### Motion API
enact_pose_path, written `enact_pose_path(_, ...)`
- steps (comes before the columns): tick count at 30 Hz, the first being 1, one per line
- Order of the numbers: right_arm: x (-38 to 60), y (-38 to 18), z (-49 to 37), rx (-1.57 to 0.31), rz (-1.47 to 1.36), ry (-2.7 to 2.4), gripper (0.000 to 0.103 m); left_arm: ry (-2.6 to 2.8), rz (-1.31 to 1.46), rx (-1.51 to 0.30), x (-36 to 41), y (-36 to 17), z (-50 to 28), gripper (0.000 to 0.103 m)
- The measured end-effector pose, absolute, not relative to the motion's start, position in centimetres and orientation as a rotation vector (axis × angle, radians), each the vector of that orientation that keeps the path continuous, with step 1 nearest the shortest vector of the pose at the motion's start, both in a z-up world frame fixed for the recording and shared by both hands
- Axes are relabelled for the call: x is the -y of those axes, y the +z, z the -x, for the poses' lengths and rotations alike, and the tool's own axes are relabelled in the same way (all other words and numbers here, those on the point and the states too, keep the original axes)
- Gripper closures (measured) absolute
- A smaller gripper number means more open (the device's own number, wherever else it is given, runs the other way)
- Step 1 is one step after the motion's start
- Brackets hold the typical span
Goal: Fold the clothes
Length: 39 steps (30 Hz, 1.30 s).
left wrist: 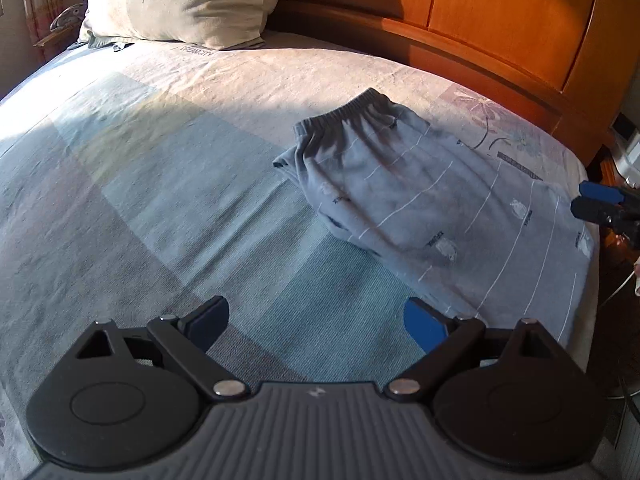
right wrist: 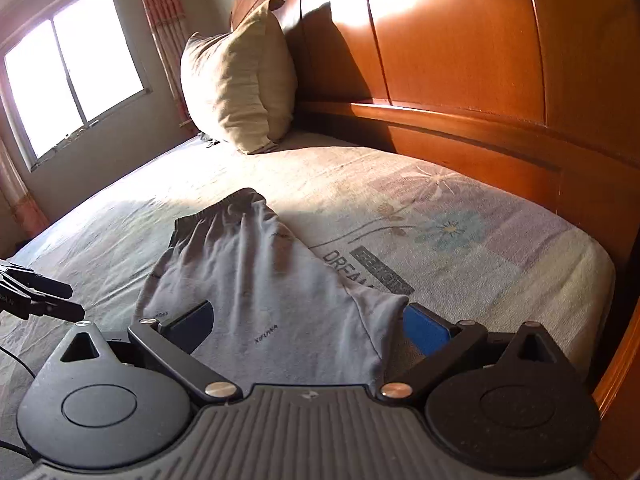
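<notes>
Left wrist view: we count one pair of grey-blue shorts [left wrist: 420, 200], one pillow [left wrist: 180, 0], one bed [left wrist: 140, 180] and one wooden headboard [left wrist: 500, 20]. The shorts carry thin white lines and small printed motifs, with a dark elastic waistband toward the pillow. They lie flat on the bed's right half, near the headboard, their far end reaching the mattress edge.

Right wrist view: we list the same shorts [right wrist: 260, 280], the same pillow [right wrist: 240, 80] propped upright against the headboard [right wrist: 460, 40], one window [right wrist: 68, 68] and one striped curtain [right wrist: 160, 12] beside it.

Surface: a patchwork bedsheet [left wrist: 200, 120] in pale blue, cream and lilac blocks, printed with flowers and the word DREAMCITY. Sunlight falls across the pillow end; the nearer part lies in shade.

Pose: our left hand-held gripper [left wrist: 316, 320] hovers over bare sheet just beside the shorts, jaws spread wide, nothing between them. Our right hand-held gripper [right wrist: 306, 328] sits low over the near end of the shorts, jaws likewise spread, cloth lying between the two pads but not pinched. In the left wrist view the right hand-held gripper shows at the far right edge, at the shorts' hem.
</notes>
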State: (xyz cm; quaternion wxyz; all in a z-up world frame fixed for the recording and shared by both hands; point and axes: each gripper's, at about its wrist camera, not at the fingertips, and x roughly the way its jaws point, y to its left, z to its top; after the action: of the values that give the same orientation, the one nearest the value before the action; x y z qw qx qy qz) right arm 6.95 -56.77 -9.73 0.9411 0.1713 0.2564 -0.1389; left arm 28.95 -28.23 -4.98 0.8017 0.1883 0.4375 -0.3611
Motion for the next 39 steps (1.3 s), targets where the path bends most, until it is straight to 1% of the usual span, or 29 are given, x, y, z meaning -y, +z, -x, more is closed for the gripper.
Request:
enact_pose_path(3,54.9,-8.8,-9.5,-0.565,-0.226,-0.257,0.0,-0.742,-0.419,-0.939,25.5,-5.5,-26.6,0.009)
enact_pose_path(9,51.6,-8.2,-15.4,-0.633,-0.079,-0.188,0.0,-0.608,-0.423,-0.932,18.9,-5.5,-23.4,0.009)
enact_pose_path(13,49.6,-9.9,-20.6,-0.744,0.016,-0.2,0.0,-0.521,-0.337,-0.928,15.3,-5.3,-22.1,0.009)
enact_pose_path(15,48.5,-10.7,-21.8,-0.798,0.042,-0.197,0.001,-0.491,-0.314,-0.914,14.2,-5.2,-21.3,0.009)
enact_pose_path(18,46.1,-9.4,-20.6,-0.746,0.078,-0.147,0.0,-0.486,-0.314,-0.9,13.1,-5.4,-20.6,0.008)
enact_pose_path(21,43.9,-8.8,-20.5,-0.752,0.209,-0.165,0.0,-0.465,-0.31,-0.893,12.1,-5.9,-20.4,0.007)
enact_pose_path(24,41.9,-9.5,-21.5,-0.784,0.353,-0.175,0.0,-0.451,-0.289,-0.897,11.4,-6.5,-20.6,0.007)
enact_pose_path(30,39.2,-12.1,-24.6,-0.817,0.516,-0.217,0.0,-0.445,-0.26,-0.907,10.2,-7.6,-20.8,0.007)
enact_pose_path(33,38.2,-12.4,-24.9,-0.749,0.639,-0.308,0.0,-0.455,-0.229,-0.907,9.6,-7.8,-20.8,0.007)
enact_pose_path(35,38.2,-10.5,-23.9,-0.666,0.579,-0.326,0.0,-0.476,-0.185,-0.908,9.1,-7.8,-20.8,0.007)
enact_pose_path(39,38.6,-7.6,-22.7,-0.605,0.494,-0.326,0.0,-0.484,-0.158,-0.904,8.8,-8.0,-20.8,0.007)
